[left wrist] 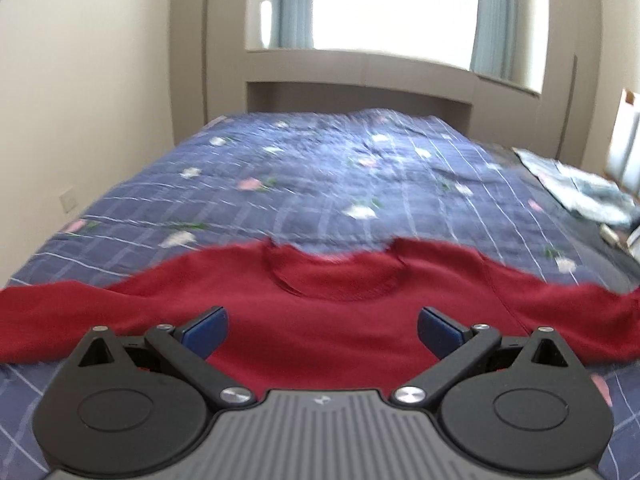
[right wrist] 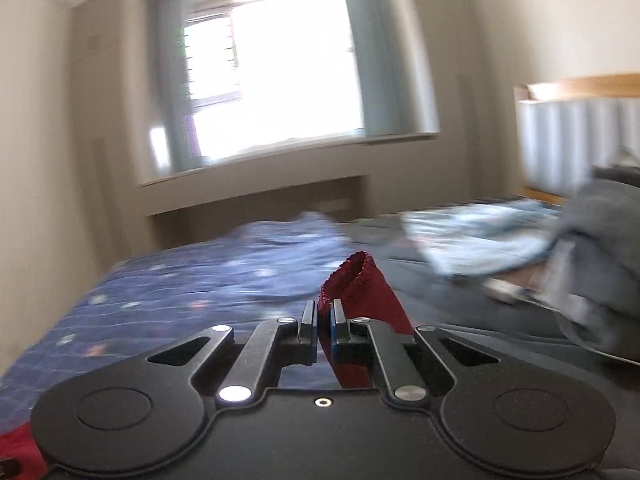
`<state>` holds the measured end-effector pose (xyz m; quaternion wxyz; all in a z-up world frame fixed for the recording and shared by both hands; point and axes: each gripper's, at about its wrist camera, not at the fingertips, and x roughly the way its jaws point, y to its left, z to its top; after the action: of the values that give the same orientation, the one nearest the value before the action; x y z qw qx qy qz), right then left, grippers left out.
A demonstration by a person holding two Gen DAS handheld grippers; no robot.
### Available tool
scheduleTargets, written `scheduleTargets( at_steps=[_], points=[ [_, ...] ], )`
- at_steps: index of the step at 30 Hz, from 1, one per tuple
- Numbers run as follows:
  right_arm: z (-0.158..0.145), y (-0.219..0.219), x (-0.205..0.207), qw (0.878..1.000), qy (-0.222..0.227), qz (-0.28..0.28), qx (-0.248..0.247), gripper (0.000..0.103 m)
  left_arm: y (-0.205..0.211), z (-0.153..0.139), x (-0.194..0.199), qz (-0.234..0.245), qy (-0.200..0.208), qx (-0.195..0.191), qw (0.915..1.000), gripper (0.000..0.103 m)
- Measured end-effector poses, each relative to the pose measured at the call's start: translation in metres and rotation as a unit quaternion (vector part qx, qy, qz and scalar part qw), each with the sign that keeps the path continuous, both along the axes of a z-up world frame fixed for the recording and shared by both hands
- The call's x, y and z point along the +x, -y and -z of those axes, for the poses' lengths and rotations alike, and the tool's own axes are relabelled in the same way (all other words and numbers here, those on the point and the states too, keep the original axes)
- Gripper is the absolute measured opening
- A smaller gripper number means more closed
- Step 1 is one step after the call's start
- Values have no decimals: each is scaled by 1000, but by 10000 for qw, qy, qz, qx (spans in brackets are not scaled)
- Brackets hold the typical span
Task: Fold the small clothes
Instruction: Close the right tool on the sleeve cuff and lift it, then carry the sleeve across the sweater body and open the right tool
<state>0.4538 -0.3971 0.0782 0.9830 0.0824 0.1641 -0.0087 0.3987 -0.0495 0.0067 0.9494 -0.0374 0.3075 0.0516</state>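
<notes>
We see the dark red knitted sweater (left wrist: pixel 340 312) spread flat on the blue checked floral bedspread (left wrist: pixel 320 176), neckline just ahead of our wide-spread left tool (left wrist: pixel 322 330). Our right tool (right wrist: pixel 324 320) is clenched on its ribbed cuff, which stands up beyond the tips.

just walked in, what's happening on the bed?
A person with a handheld gripper in each hand is folding a red sweater spread on the blue patterned bedspread. The right gripper is shut on a sleeve cuff, lifted off the bed. The left gripper is open over the sweater's body, holding nothing. Other clothes lie at the right.
</notes>
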Motion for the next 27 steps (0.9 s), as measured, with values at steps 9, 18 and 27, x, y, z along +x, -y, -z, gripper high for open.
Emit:
scheduleTargets(
  at_steps=[9,18,27],
  points=[
    [-2,-157,25,9858,-128,-1670,113,5,-93,-24,-10,-793,225,-223,9963,103],
    [76,-292,23,9638,-808,-2506,-416,5,-158,-11,-19,-1327,141,-263,9907,103],
    [139,-345,10,9434,-1261,-2992,-670,5,-173,18,-10,-1391,-150,-200,9900,103]
  ],
)
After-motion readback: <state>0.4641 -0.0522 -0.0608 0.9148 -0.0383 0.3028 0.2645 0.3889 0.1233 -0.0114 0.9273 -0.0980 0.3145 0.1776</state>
